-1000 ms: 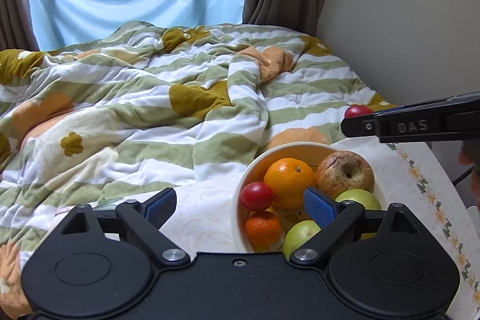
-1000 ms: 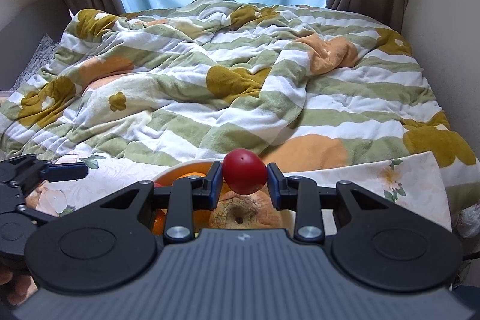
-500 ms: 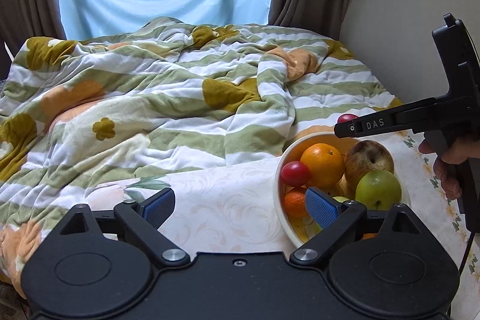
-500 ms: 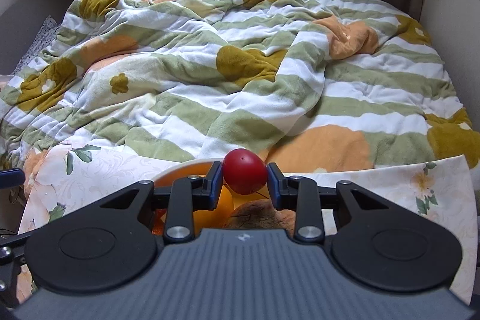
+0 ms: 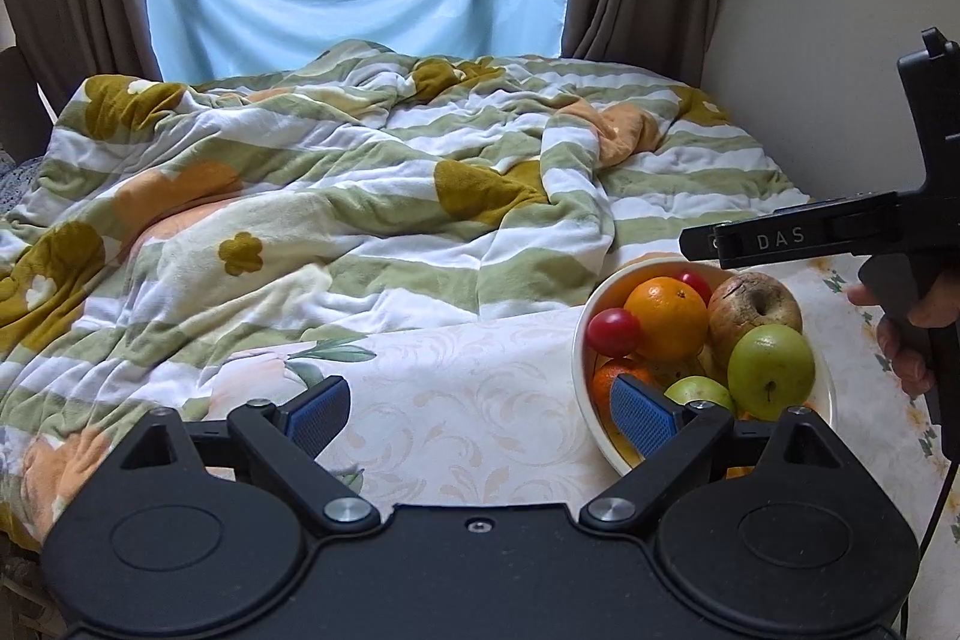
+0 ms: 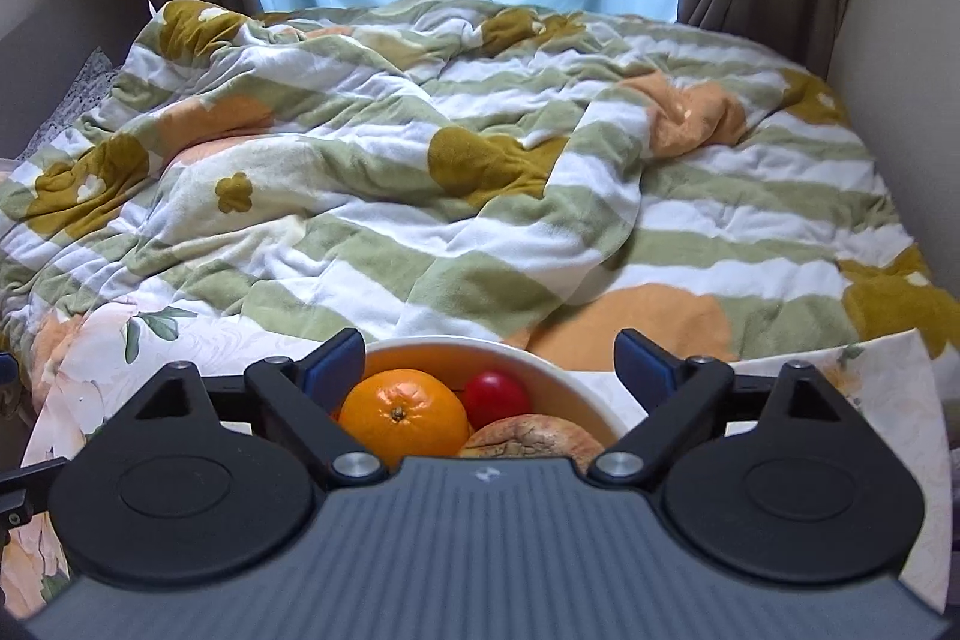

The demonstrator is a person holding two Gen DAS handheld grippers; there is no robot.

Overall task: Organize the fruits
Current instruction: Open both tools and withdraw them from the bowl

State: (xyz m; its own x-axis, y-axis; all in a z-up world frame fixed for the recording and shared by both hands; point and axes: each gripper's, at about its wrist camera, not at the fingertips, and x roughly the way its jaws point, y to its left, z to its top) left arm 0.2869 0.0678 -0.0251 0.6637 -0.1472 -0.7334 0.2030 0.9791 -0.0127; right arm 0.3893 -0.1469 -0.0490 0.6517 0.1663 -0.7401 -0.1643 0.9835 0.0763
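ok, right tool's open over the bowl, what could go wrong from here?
1. The bowl is heaped; the small red fruit sits beside the orange and might roll.
2. The right tool is close above the pile and could nudge fruit.
3. The bowl sits on cloth by a rumpled blanket, possibly unstable.

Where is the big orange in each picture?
Left wrist: the orange sits at the right, in the white bowl, between a red fruit and a brown apple.
Right wrist: the orange sits low in the middle, just left of centre, in the bowl in front of the open right gripper.
Shared landmark: the white bowl.
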